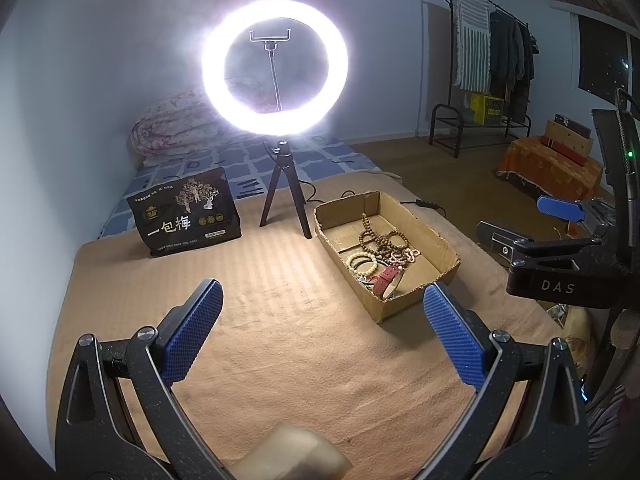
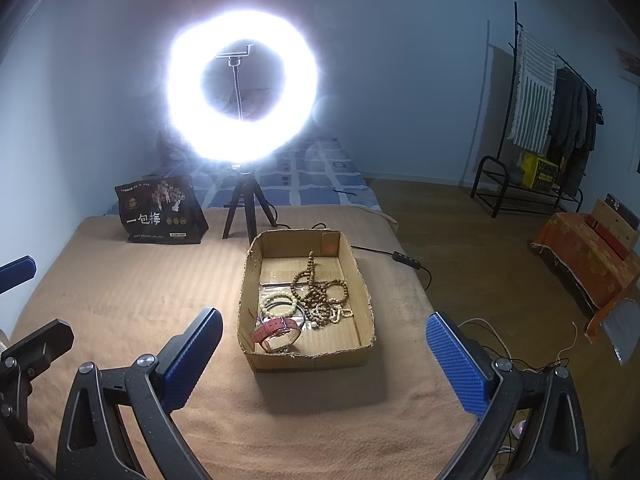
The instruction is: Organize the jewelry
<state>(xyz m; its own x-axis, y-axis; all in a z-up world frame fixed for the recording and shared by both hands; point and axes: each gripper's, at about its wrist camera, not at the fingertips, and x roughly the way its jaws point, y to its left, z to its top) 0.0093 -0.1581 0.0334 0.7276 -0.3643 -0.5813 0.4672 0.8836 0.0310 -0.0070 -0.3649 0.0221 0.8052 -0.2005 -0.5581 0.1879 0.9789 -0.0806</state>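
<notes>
A shallow cardboard box [image 1: 416,224] [image 2: 312,362] sits on a tan blanket. It holds a long brown wooden bead strand [image 1: 380,236] [image 2: 316,284], cream bead bracelets [image 1: 362,264] [image 2: 280,300], a strand of small pale beads [image 2: 332,312] and a red-strapped watch [image 1: 386,280] [image 2: 276,330]. My left gripper [image 1: 323,292] hovers open over the blanket, left of the box's near corner, holding nothing. My right gripper [image 2: 324,318] is open and empty, just in front of the box. Each gripper's blue pad shows at the edge of the other's view [image 1: 560,208] [image 2: 18,272].
A lit ring light [image 1: 276,64] on a small tripod [image 1: 284,200] stands behind the box, beside a black printed bag [image 1: 186,216]. A cable with an inline switch [image 2: 404,260] runs off the bed's right edge. Beyond lie wooden floor and a clothes rack [image 2: 552,112].
</notes>
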